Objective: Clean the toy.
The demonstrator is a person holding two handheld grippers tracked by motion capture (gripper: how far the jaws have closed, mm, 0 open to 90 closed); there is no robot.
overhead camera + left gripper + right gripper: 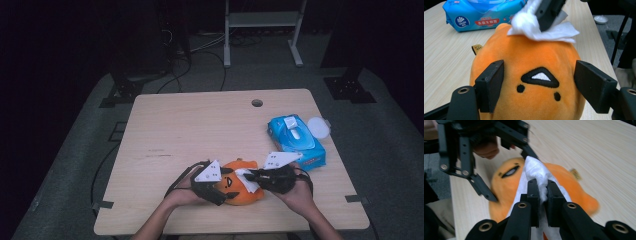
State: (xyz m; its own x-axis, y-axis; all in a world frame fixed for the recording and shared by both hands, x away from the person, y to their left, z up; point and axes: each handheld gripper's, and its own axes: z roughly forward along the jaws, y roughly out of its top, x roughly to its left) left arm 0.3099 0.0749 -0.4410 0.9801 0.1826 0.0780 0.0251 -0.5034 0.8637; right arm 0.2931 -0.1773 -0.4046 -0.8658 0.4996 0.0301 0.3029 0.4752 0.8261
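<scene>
Orange plush toy [529, 75] sits clamped by the left tool [539, 87], while the right tool [543, 192] pinches a white wipe [535, 170].

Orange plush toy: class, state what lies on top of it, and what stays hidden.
A white wipe lies on the plush toy, pinched in the right gripper. The plush surface under the wipe is covered, so its state cannot be seen.
</scene>
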